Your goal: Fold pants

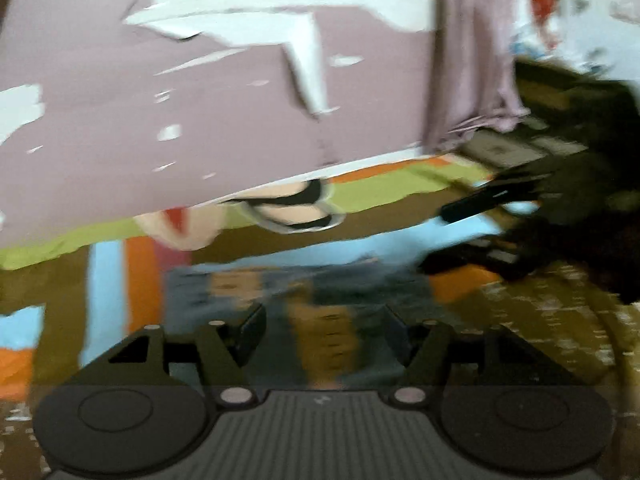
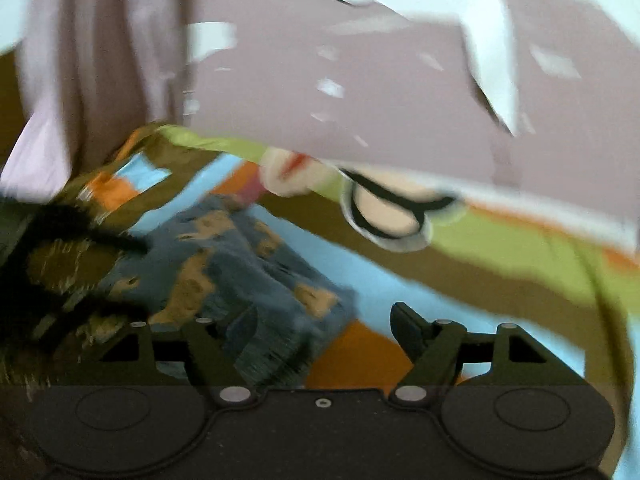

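Both sets of jaws stand spread with nothing pinched. In the left wrist view the left gripper (image 1: 324, 332) hangs over the pants (image 1: 320, 300), a blue-grey pair with tan patches, which fill the lower middle of the frame between and beyond the fingers without being pressed. In the right wrist view the right gripper (image 2: 324, 332) has the same pants (image 2: 236, 264) bunched at the lower left, spilling past its left finger, while its right finger sits over bare bedspread (image 2: 360, 264).

The cloth looks folded into a compact bundle on the striped bedspread, so I judge a fold has been laid. To do the step well, the jaws should clear the fabric without snagging an edge, then the bundle should be checked for square edges before any further fold.

Both grippers point down at a slant toward the bed. The other gripper (image 1: 480, 204) shows dark at right in the left view. Everything is motion-blurred. A slipper (image 2: 392, 216) lies near the mauve wall (image 2: 400, 80).
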Demonstrator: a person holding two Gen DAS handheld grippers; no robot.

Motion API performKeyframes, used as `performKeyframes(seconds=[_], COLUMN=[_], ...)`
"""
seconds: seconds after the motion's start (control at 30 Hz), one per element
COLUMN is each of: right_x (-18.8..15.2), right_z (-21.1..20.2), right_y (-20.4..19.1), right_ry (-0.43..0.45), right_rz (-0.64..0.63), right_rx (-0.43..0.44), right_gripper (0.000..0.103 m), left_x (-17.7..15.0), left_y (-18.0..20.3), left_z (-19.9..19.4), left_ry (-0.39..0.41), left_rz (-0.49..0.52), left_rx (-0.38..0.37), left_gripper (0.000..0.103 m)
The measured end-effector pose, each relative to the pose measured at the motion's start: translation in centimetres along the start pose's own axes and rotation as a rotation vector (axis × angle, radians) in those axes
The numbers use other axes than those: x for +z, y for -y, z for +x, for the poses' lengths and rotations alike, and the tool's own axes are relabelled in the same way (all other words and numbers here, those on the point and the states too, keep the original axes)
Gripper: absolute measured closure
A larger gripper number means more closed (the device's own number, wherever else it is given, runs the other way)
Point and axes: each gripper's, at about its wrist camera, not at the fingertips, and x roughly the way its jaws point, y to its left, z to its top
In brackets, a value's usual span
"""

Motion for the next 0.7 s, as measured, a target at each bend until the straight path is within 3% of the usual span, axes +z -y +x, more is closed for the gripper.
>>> performKeyframes(seconds=[0.13,0.23,0.3,0.43,0.57,0.6,0.7], right_x=[-0.3,-1.7,-2.8,-3.4,-2.7,-2.1,-0.6], right_z=[1.3,2.7,2.6,2.1,0.9,0.3,-0.4], right_y=[-2.4,-3.4,-3.8,-3.7,-4.1,-4.0,-3.6], right_ry=[-0.073,-0.159,-0.148,-0.143,-0.124,-0.105,-0.073], right_rz=[-0.121,-0.214,-0.283,-0.292,-0.306,-0.294,-0.274], right_rx=[0.118,0.098,0.075,0.064,0.049,0.047,0.040], right_gripper=[0.069,0.070,0.066,0.062,0.062,0.062,0.062], left_x=[-0.8,-2.6,-3.9,-5.5,-4.4,-3.7,-1.6], left_y=[-1.8,-1.4,-1.4,-1.1,-1.5,-1.8,-2.4], left_z=[0.4,0.5,1.2,0.6,0.2,-0.1,-0.9], left_ry=[-0.064,-0.124,-0.171,-0.134,-0.163,-0.158,-0.054], left_rz=[-0.001,0.101,0.154,0.238,0.207,0.177,0.118], left_rx=[-0.009,0.021,0.043,0.038,0.015,0.005,-0.017], left_gripper=[0.038,0.038,0.038,0.036,0.027,0.020,0.004])
